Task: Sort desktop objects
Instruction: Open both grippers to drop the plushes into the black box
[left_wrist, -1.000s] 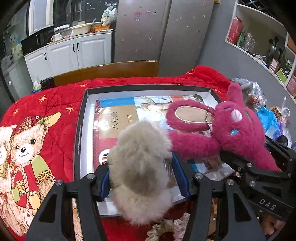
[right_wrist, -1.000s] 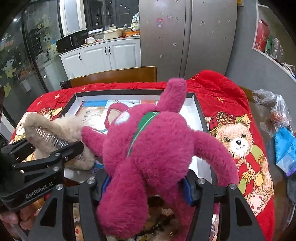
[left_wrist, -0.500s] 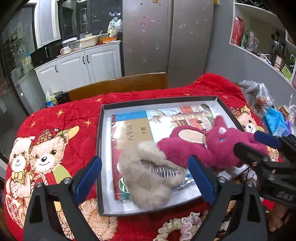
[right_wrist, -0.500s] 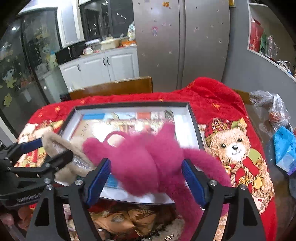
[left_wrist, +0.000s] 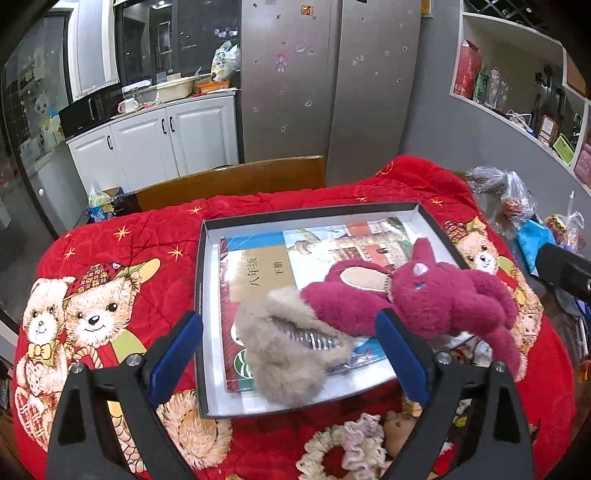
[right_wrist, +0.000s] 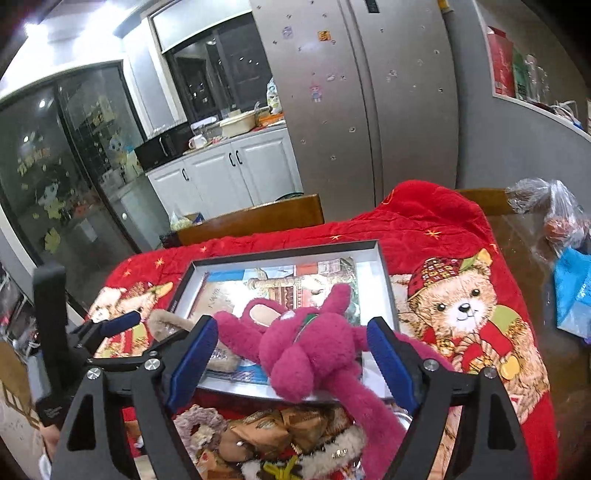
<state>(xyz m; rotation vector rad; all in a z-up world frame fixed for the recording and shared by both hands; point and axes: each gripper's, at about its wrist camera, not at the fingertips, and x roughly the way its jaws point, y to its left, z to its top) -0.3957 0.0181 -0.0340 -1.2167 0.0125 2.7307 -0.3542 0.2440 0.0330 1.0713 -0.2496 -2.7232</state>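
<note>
A black-rimmed white tray (left_wrist: 199, 295) lies on the red quilt with a picture book (left_wrist: 258, 269) inside. A beige furry hair clip (left_wrist: 284, 354) lies on the book at the tray's front. A magenta plush toy (left_wrist: 436, 299) lies beside it, one limb hanging over the front edge. My left gripper (left_wrist: 290, 354) is open and empty, pulled back above the clip. My right gripper (right_wrist: 291, 354) is open and empty, behind the plush (right_wrist: 310, 350). The tray (right_wrist: 388, 288) and clip (right_wrist: 166, 325) also show in the right wrist view.
Scrunchies (left_wrist: 343, 450) and other hair accessories (right_wrist: 266, 435) lie in front of the tray. Plastic bags (left_wrist: 509, 199) and a blue pouch (right_wrist: 572, 291) sit at the right. A wooden chair back (left_wrist: 232, 181) stands behind the table.
Both grippers opened and let go: the furry clip and the plush now lie in the tray. Both grippers drew back and up from the tray.
</note>
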